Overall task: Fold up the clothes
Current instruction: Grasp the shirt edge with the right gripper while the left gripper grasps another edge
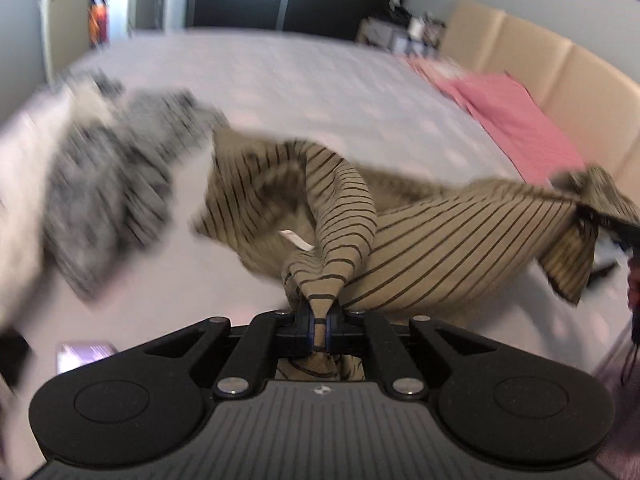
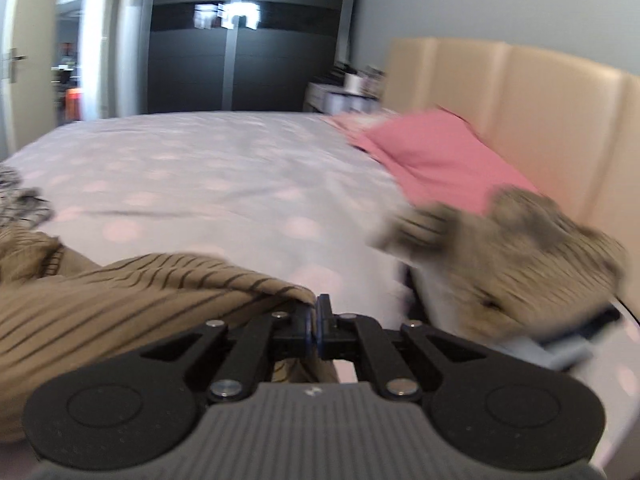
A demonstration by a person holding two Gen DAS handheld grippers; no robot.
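A tan garment with thin dark stripes (image 1: 440, 248) hangs stretched above the bed between both grippers. My left gripper (image 1: 319, 320) is shut on a bunched fold of it, the cloth pinched between the blue-edged pads. In the left wrist view the far end of the garment runs to the right gripper (image 1: 600, 220) at the right edge. In the right wrist view my right gripper (image 2: 316, 320) is shut on the striped garment (image 2: 120, 288), which trails off to the left. A loose, blurred part of the same cloth (image 2: 520, 256) swings at the right.
The bed (image 2: 200, 168) has a pale cover with pink dots. A grey patterned garment (image 1: 112, 168) lies at its left. Pink pillows (image 1: 516, 120) rest against a beige padded headboard (image 2: 540, 92). A dark wardrobe (image 2: 240, 52) and a cluttered nightstand (image 2: 344, 92) stand behind.
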